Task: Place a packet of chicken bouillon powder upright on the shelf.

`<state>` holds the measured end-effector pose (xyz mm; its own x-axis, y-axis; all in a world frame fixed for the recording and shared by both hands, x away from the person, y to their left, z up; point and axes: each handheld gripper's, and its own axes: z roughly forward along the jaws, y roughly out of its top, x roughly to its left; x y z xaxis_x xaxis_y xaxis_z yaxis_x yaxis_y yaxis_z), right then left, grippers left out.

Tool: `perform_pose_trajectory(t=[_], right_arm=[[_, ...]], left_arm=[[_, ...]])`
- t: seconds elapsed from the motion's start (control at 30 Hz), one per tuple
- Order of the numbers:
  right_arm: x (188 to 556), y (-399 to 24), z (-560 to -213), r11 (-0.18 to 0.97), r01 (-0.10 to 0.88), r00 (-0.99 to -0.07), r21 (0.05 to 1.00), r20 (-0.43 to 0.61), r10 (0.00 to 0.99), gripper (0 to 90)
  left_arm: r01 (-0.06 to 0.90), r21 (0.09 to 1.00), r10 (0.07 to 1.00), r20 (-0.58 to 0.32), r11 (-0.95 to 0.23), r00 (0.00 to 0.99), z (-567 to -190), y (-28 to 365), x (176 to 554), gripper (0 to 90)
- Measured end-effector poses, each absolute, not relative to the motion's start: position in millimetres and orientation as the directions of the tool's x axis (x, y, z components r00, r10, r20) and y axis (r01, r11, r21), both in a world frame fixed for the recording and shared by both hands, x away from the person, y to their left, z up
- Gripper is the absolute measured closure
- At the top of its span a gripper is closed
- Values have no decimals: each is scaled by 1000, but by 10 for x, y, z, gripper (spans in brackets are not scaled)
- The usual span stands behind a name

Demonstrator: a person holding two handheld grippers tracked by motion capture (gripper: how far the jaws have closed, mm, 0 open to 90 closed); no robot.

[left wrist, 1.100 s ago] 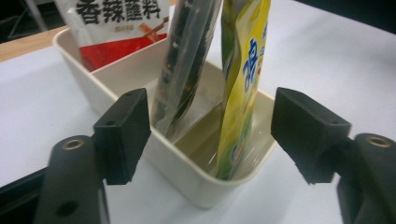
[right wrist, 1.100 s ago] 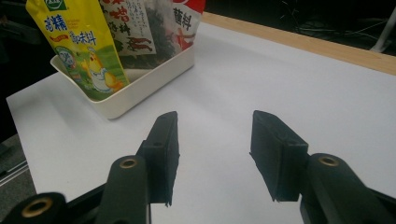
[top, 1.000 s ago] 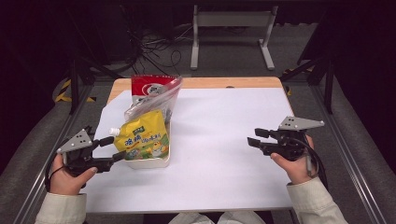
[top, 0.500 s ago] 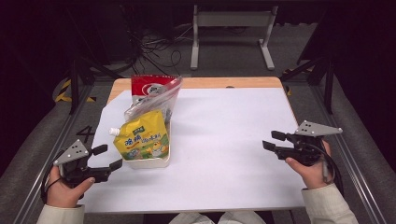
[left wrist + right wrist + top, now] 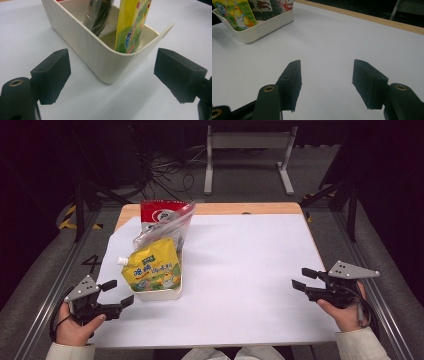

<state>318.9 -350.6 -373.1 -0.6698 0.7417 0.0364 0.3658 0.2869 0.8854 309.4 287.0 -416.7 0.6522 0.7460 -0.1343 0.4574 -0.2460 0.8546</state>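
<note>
White table [image 5: 240, 270], cream bin, both grippers free.

Cream ribbed bin [image 5: 159, 292] sits just ahead of the left gripper [image 5: 118, 294], its corner facing the gap between the spread jaws, untouched; yellow pouch [image 5: 152, 269] and clear bag [image 5: 162, 227] stand inside. Right gripper [image 5: 300, 279] is well apart from the bin. Both grippers' jaws have just been opening, nothing between them.

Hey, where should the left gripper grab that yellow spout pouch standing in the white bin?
Grip the yellow spout pouch by its flat upper body, just below the spout, coming from above. It stands upright above the white bin, whose walls block its lower part. The left gripper, jaws open, sits nearest.
</note>
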Motion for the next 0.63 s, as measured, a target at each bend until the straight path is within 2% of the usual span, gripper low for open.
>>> perform_pose_trajectory(t=[0.2,0.43,0.63], right_arm=[[3163,-3547,-3805,301,343,-690,890,21,724,374],[3193,-3585,-3947,285,384,-659,878,45,751,343],[3200,-3584,-3972,271,373,-658,887,47,752,320]], left_arm=[[475,845,749,-143,-248,647,-4205,2848,3114,139],[518,820,772,-160,-243,615,-4285,2872,3138,137],[520,817,772,-156,-249,616,-4303,2869,3137,131]])
